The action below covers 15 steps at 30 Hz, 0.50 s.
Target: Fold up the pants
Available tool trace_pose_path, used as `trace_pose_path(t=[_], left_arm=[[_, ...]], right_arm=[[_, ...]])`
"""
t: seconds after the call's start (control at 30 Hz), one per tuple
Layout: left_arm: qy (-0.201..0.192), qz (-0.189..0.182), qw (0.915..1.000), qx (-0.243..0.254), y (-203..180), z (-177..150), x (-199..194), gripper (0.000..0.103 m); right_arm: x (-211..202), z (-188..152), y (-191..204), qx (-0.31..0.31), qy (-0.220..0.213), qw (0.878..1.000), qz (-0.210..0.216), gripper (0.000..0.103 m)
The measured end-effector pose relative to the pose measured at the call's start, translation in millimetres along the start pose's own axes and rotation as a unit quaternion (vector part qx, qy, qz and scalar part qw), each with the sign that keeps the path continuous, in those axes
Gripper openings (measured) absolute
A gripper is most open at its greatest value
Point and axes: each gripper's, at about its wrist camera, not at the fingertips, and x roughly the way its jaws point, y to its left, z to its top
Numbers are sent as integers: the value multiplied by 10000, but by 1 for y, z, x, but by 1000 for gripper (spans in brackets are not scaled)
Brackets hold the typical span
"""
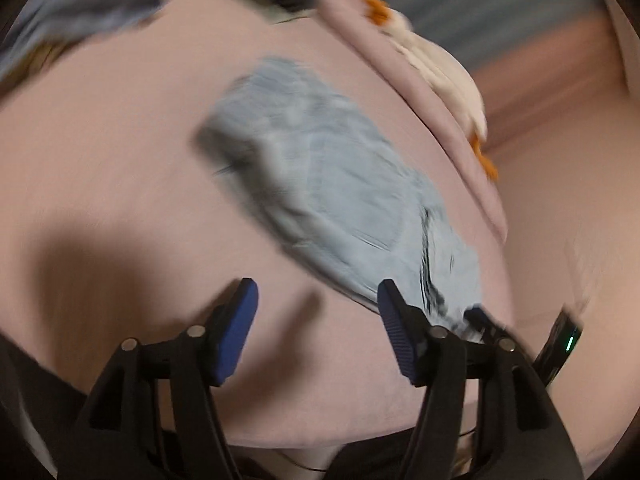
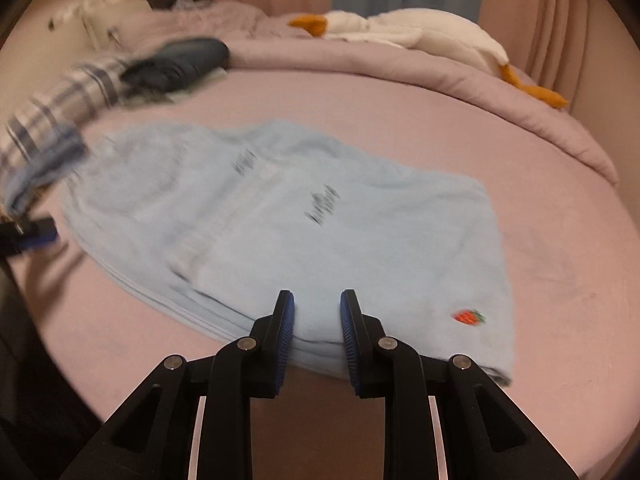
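- Pink bed sheet [image 2: 420, 128] covers a bed, with pink curtains behind; the left wrist view is heavily motion-blurred.
- Right gripper [image 2: 317, 340]: blue-padded fingers [image 2: 286, 340] stand a narrow gap apart, one on each side of the near folded edge of the pants [image 2: 304, 232]. The cloth edge runs across that gap. Whether the pads actually press it cannot be told from this angle.
- Left gripper [image 1: 318, 336]: fingers [image 1: 236, 332] spread wide, nothing between them, bare sheet beneath. Its right finger overlaps the near end of the pants [image 1: 332, 184] in that view; contact is uncertain in the blur.
- Pants: light blue, lying flat and folded in layers in the middle of the bed, stacked edges showing at the near side. A small red strawberry patch [image 2: 469, 317] sits near their right front corner.
- Left of the pants: a plaid garment [image 2: 52, 120] and a dark garment [image 2: 180, 64], both at the bed's edge and apart from the pants.
- Beyond the pants: a rumpled pink duvet [image 2: 400, 64] along the far side of the bed, with a white plush goose [image 2: 420, 38] with orange beak and feet lying on it.
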Motion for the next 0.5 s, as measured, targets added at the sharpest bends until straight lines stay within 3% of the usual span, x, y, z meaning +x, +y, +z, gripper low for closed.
trace_pose_path(t=[0.1,0.17,0.3,0.43,0.5], left_arm=[[-1,-363,9973,-644,14,5,3,68],[-80,-511,9953,-820,16,12,6,76],[-270,-439,9948,-881,9,29,18,83],[-596,-428,9923,-1002,5,39,24,98],[-837,-312,9913,-970,3,50,31,99]], right_arm=[[0,7,17,-239,-97,9997,8,24],[1,10,24,-251,-96,9996,128,24],[-1,11,36,-338,-136,9991,239,24],[-1,12,39,-364,-127,9990,246,24],[-1,14,39,-311,-137,9990,274,24]])
